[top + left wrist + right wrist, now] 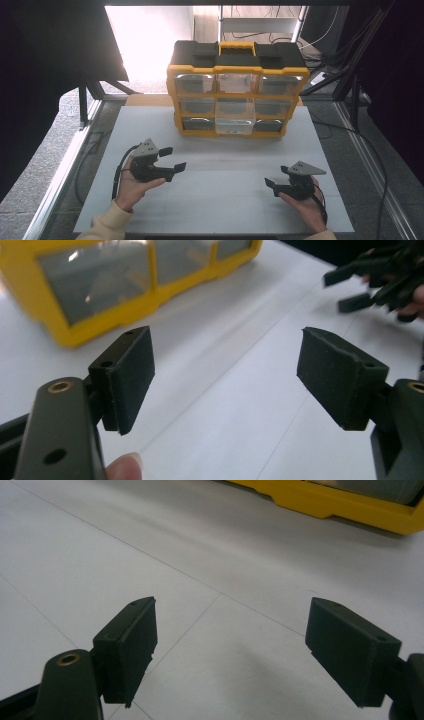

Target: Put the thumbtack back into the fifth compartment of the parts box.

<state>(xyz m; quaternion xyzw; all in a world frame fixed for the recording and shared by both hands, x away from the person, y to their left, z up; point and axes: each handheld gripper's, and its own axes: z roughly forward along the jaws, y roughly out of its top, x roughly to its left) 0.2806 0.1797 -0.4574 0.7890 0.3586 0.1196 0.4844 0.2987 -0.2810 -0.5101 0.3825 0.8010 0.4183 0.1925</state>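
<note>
Both grippers hover empty over the white worktop (220, 200), the left gripper (170, 160) and right gripper (276, 186) with jaws spread wide. The yellow drawer organizer (237, 95) stands at the far edge, its bottom-middle drawer (234, 126) protruding; nothing seems begun, so a reach forward likely comes next.

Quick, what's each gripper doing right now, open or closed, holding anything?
Left gripper: open, holding nothing.
Right gripper: open, holding nothing.
</note>
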